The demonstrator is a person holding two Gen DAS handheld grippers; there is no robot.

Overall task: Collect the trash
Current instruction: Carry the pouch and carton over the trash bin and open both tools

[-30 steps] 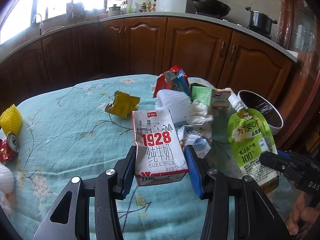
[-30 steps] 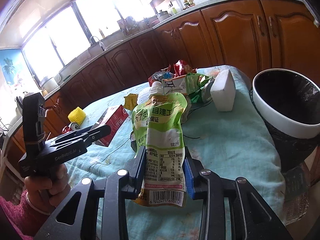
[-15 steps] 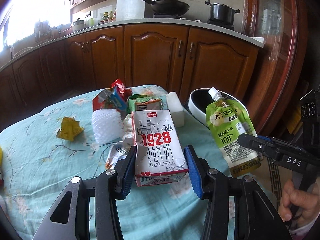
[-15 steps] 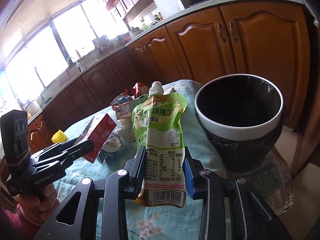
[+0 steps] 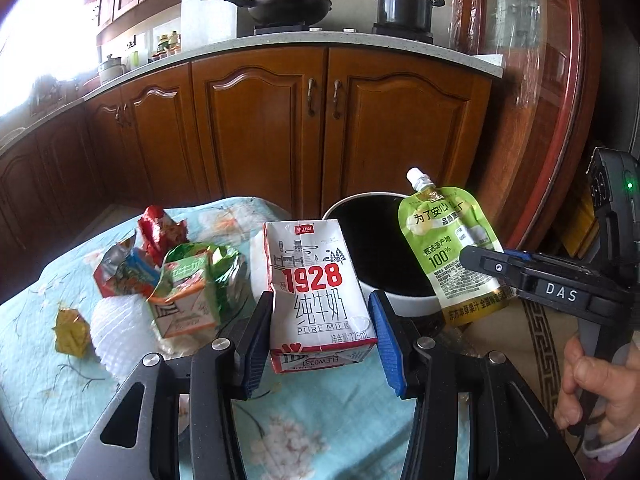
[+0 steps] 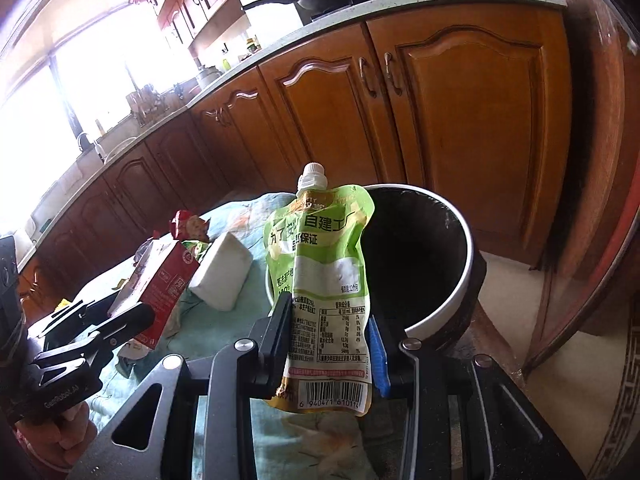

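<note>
My left gripper [image 5: 320,320] is shut on a white and red 1928 milk carton [image 5: 316,288] and holds it above the table, just left of the bin. My right gripper [image 6: 330,328] is shut on a green spouted juice pouch [image 6: 324,280], upright at the near rim of the white-rimmed black bin [image 6: 464,272]. The pouch [image 5: 448,244] and bin [image 5: 404,303] also show in the left wrist view. The carton [image 6: 160,284] shows at the left of the right wrist view.
On the light blue flowered tablecloth [image 5: 72,400] lie a green carton [image 5: 188,296], red wrappers [image 5: 160,232], white foam netting [image 5: 112,332] and a yellow wrapper [image 5: 70,332]. A white block [image 6: 222,272] lies by the bin. Wooden cabinets [image 5: 328,128] stand behind.
Both grippers have swung right toward the bin with their loads. The bin now stands directly behind the pouch and closer to the carton.
</note>
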